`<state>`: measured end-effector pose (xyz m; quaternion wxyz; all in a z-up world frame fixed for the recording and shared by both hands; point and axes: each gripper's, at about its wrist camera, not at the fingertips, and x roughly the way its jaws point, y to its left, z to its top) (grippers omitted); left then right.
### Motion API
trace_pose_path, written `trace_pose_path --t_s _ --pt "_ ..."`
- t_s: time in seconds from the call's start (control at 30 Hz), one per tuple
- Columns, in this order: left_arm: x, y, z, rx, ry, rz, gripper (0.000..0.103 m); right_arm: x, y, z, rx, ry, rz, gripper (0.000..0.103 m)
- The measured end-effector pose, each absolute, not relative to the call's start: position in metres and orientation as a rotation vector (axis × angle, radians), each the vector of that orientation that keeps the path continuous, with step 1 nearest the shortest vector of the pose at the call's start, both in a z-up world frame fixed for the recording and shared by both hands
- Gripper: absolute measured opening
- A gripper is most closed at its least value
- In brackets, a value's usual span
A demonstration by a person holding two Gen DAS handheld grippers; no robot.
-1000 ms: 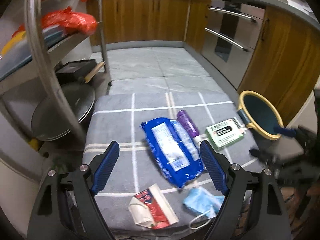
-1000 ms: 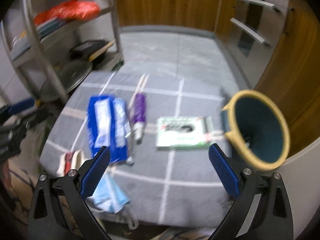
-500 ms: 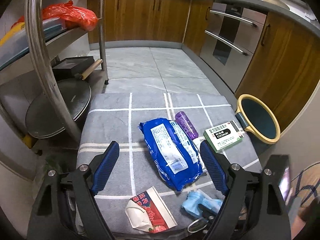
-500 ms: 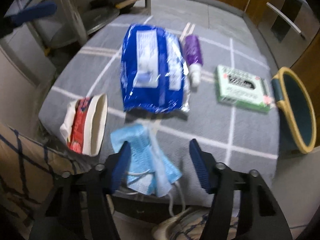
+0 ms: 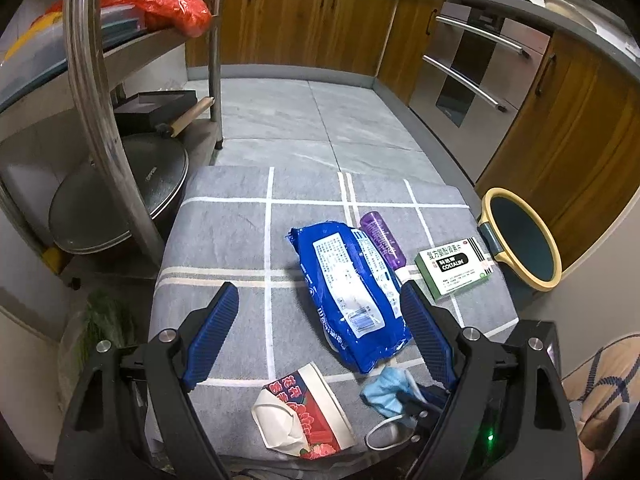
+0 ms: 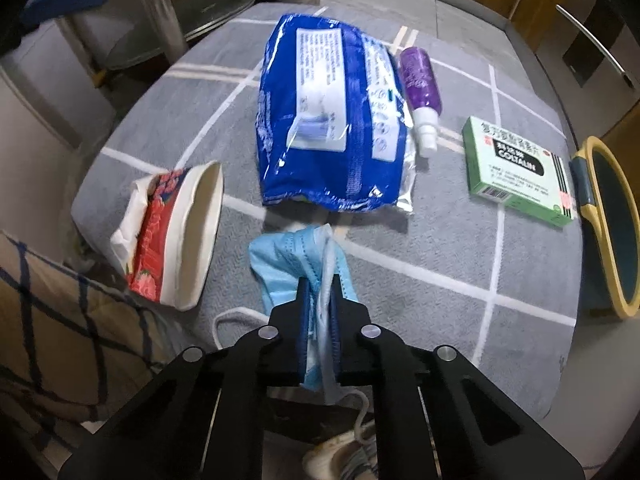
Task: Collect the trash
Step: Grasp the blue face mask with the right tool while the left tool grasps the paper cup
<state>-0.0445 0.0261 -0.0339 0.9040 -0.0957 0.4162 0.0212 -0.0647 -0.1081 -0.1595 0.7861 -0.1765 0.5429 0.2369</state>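
The light-blue face mask [image 6: 296,256] is clamped between the pads of the right gripper [image 6: 319,300], just in front of the blue packet [image 6: 332,116] at the near edge of the grey mat [image 6: 440,248]. The left gripper [image 5: 318,320] is held wide apart above the mat, nothing touched. Bare mat is seen left of the packet.

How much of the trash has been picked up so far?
Nothing looks binned yet. The right hand-held gripper is shut on the blue face mask. The paper cup, blue packet, purple bottle and green box remain on the mat beside the bin.
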Motion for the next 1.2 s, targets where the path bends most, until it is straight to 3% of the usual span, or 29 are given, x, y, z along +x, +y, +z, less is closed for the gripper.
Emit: trace_pose_path --t_s 0.33,0.4,0.53,0.6,0.67,0.77,0.9,1.03,1.2 --pt "-0.047 0.01 -0.08 -0.187 1.029 0.037 0.082 -0.036 -0.145 -0.148 -0.268 1.16 0.351 0.009" --pt "-0.045 0.006 -0.098 -0.169 1.103 0.056 0.073 -0.033 -0.151 -0.147 -0.258 1.161 0.325 0.009" --pt "-0.044 -0.006 -0.125 -0.095 1.21 0.057 0.065 -0.033 -0.154 -0.148 -0.249 1.168 0.319 0.009" --pt "-0.045 -0.011 -0.134 -0.057 1.244 0.059 0.049 -0.033 -0.154 -0.147 -0.255 1.161 0.325 0.009" --pt "-0.044 -0.013 -0.142 -0.029 1.277 0.062 0.04 -0.034 -0.153 -0.147 -0.256 1.157 0.33 0.009" --pt "-0.044 -0.015 -0.144 -0.003 1.275 0.057 0.036 -0.034 -0.153 -0.145 -0.258 1.148 0.334 0.009" --pt "-0.043 -0.019 -0.138 0.061 1.242 0.06 0.013 -0.037 -0.153 -0.142 -0.258 1.14 0.339 0.009" --pt "-0.042 -0.021 -0.129 0.097 1.202 0.068 0.004 -0.038 -0.154 -0.14 -0.262 1.129 0.343 0.009" --pt "-0.043 -0.021 -0.106 0.111 1.119 0.078 0.003 -0.038 -0.154 -0.135 -0.266 1.113 0.342 0.009"
